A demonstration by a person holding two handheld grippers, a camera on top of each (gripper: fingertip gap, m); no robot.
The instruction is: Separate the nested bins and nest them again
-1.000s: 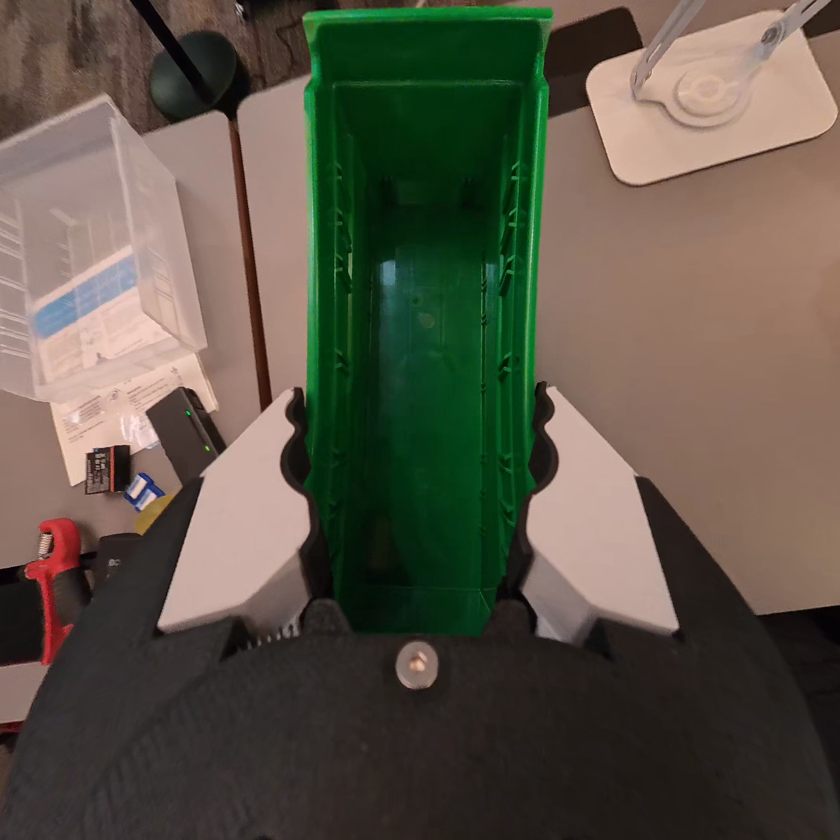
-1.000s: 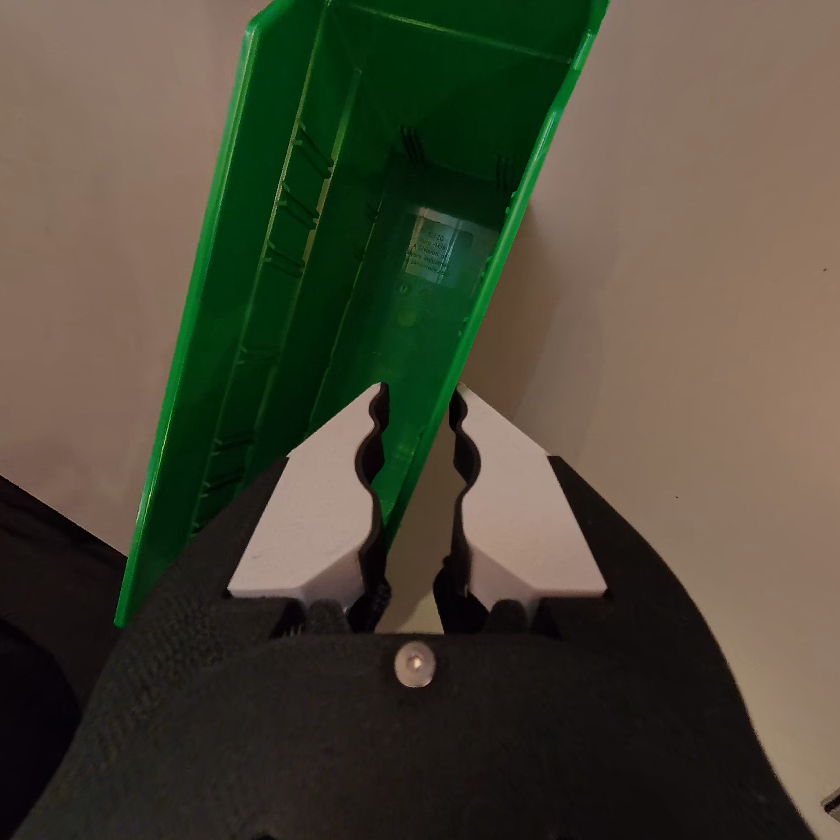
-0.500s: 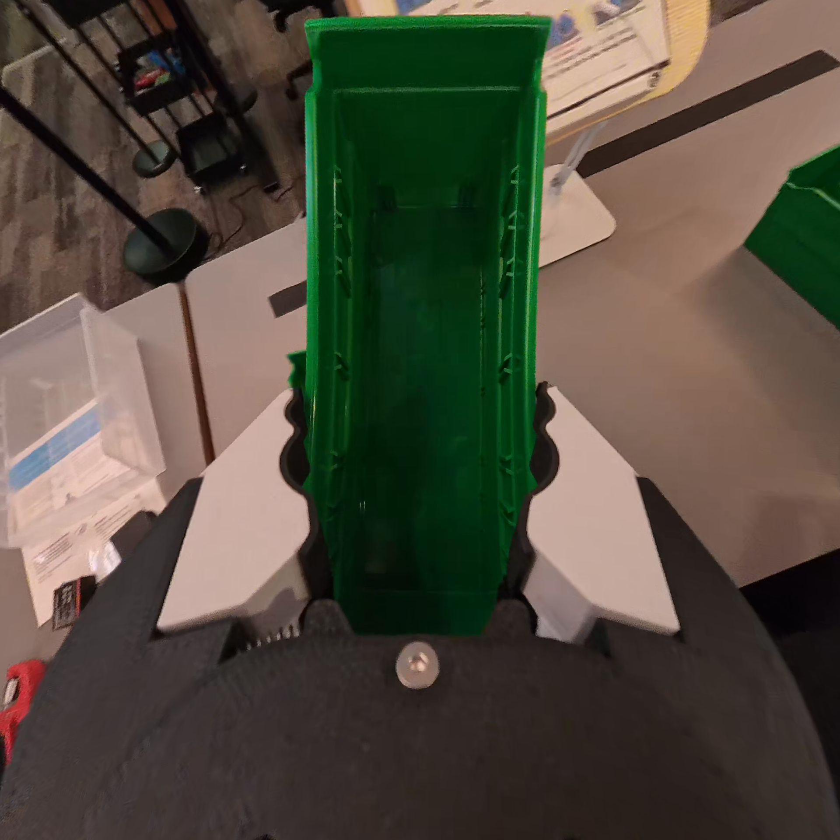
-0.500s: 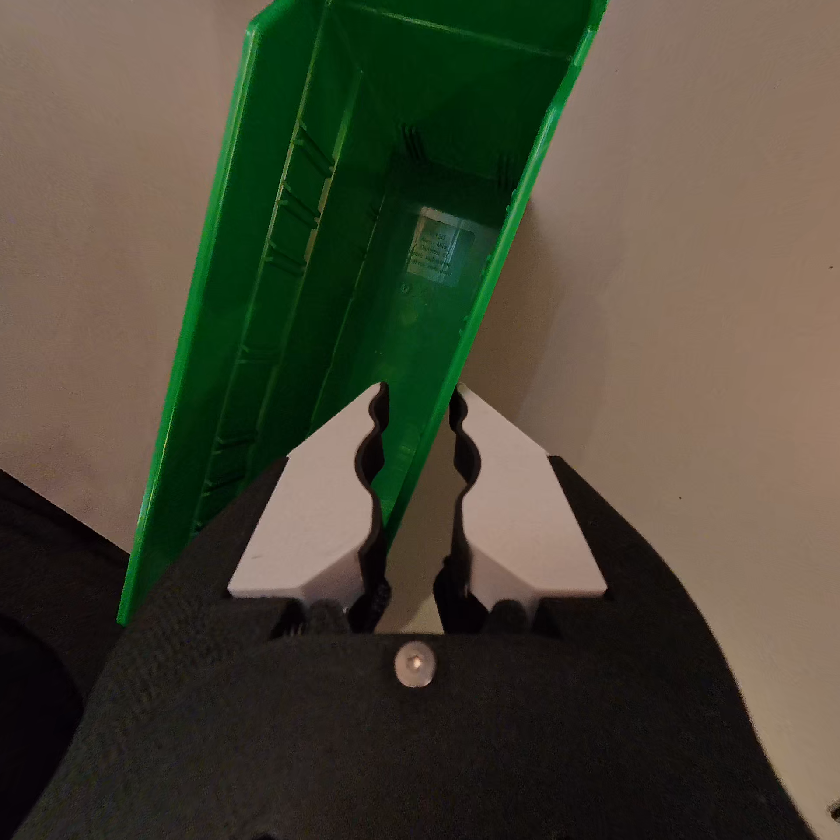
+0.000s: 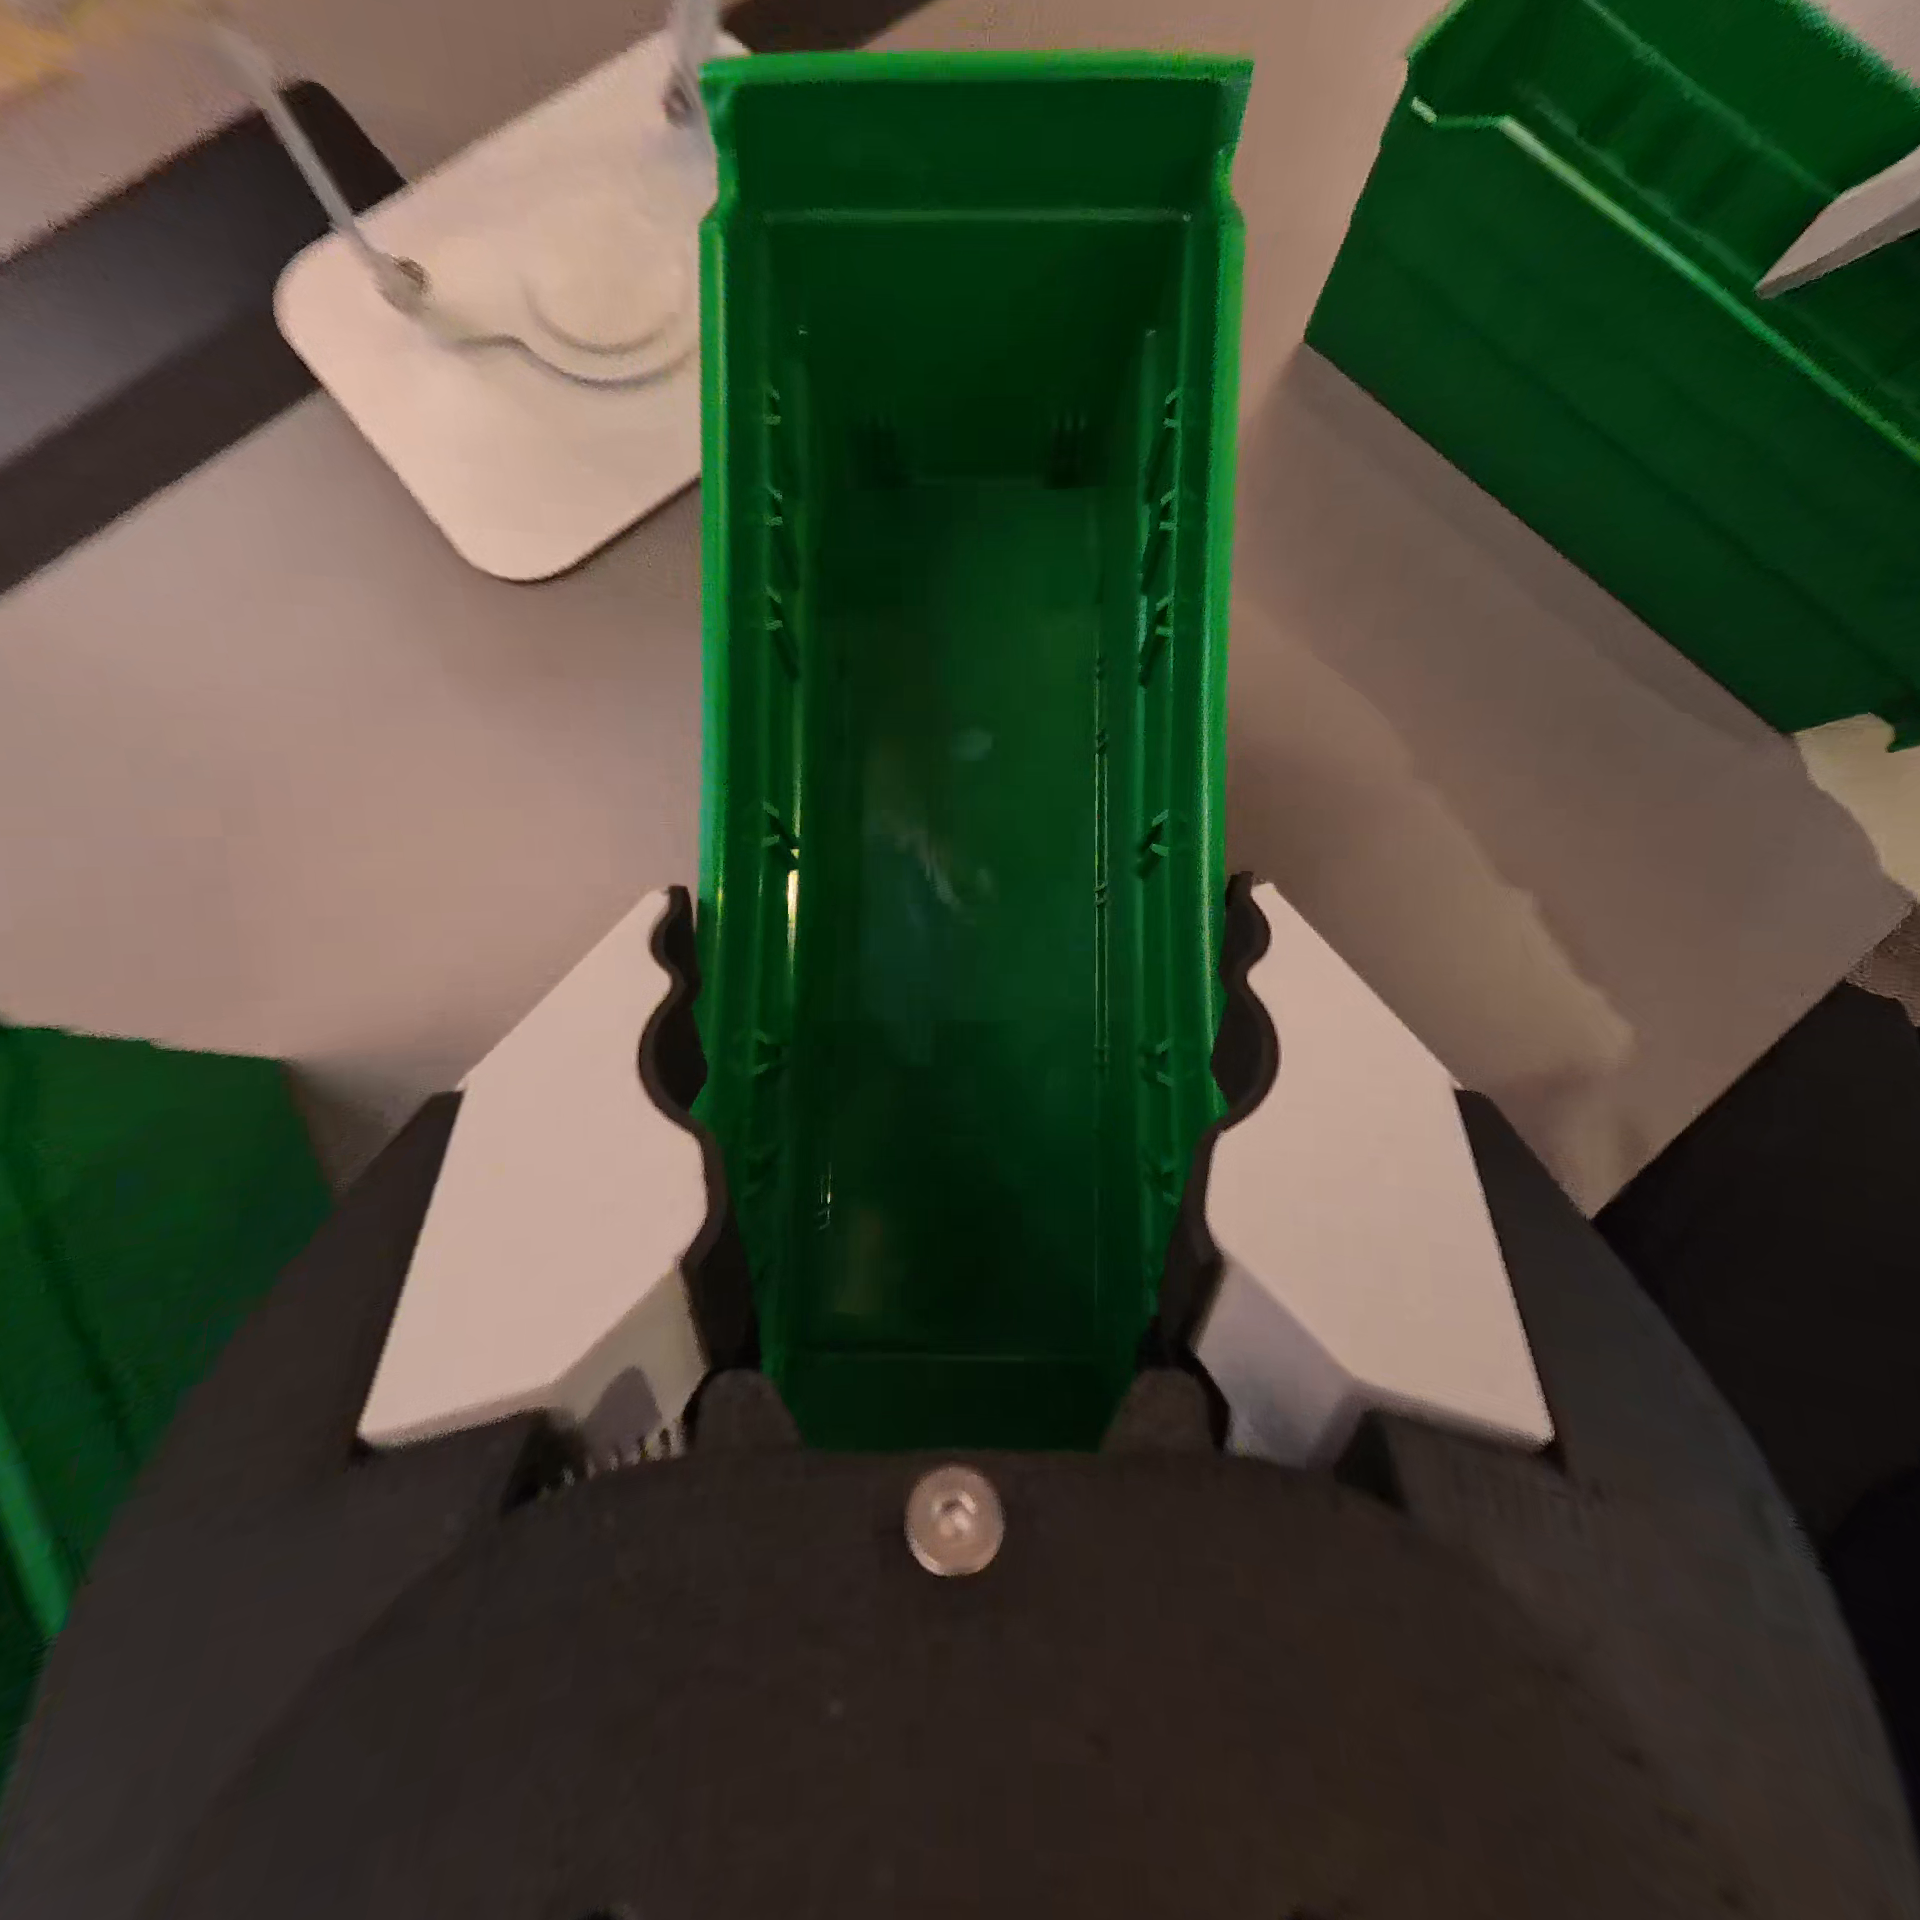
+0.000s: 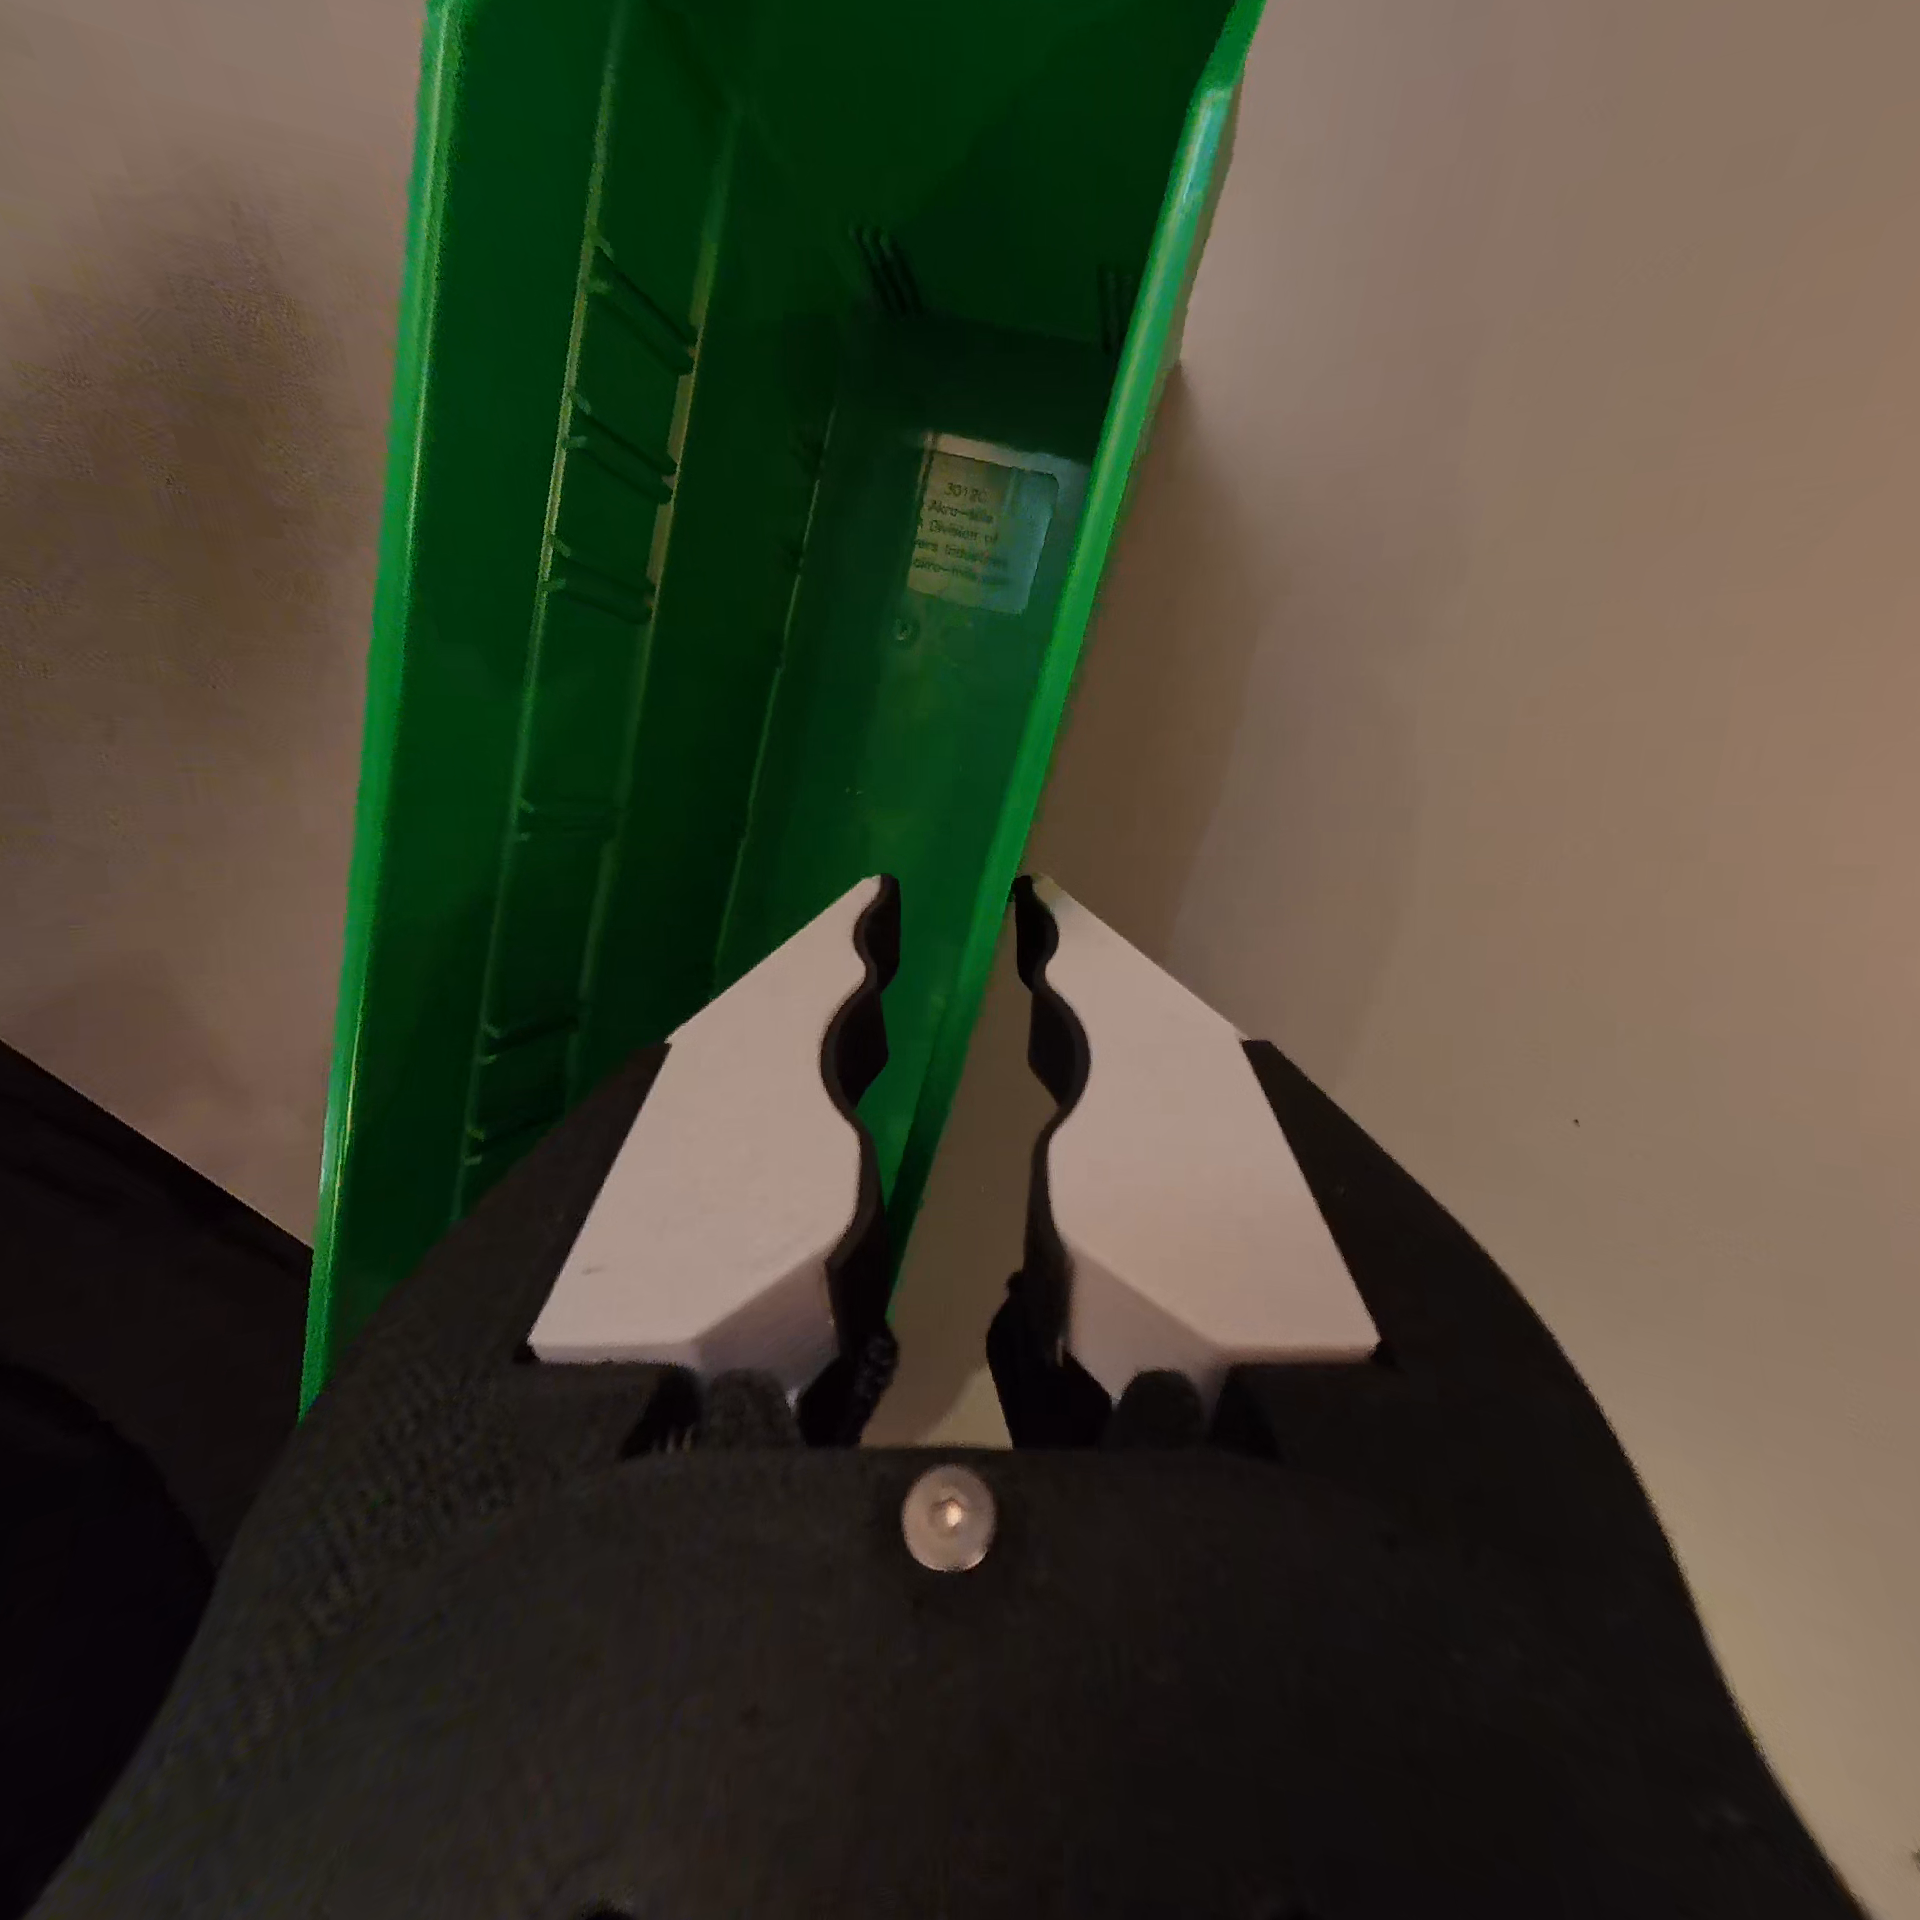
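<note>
My left gripper is shut across the width of a long green bin, one finger on each outer side wall, holding it out in front above the grey table. A second green bin is at the upper right, with a white fingertip of my right gripper over it. In the right wrist view, my right gripper is shut on the right side wall of that green bin, with one finger inside and one outside. A pale sticker lies on its floor.
A white lamp base with a clear stem stands at the back left. More green plastic, blurred, shows at the left edge. The table's near edge and dark floor lie at the lower left of the right wrist view.
My left gripper has swung to the right with its bin: the clear box and floor have left the view, and the lamp base and second bin have come in. The right gripper has barely moved.
</note>
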